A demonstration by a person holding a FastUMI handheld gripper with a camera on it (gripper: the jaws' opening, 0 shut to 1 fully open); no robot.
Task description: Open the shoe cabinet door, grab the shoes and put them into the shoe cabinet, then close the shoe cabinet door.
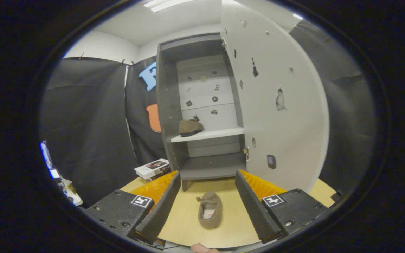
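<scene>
The grey shoe cabinet stands ahead with its white door swung wide open to the right. One brown shoe rests on the white middle shelf. A second brown shoe lies on the wooden table between my fingers, opening facing up, toe toward the cabinet. My gripper is open, its fingers spread wide on both sides of the shoe without touching it.
A stack of white boxes sits on the table left of the cabinet's foot. Black cloth walls hang to the left and right. Some small items lie at the far left. A fingertip shows at the table's near edge.
</scene>
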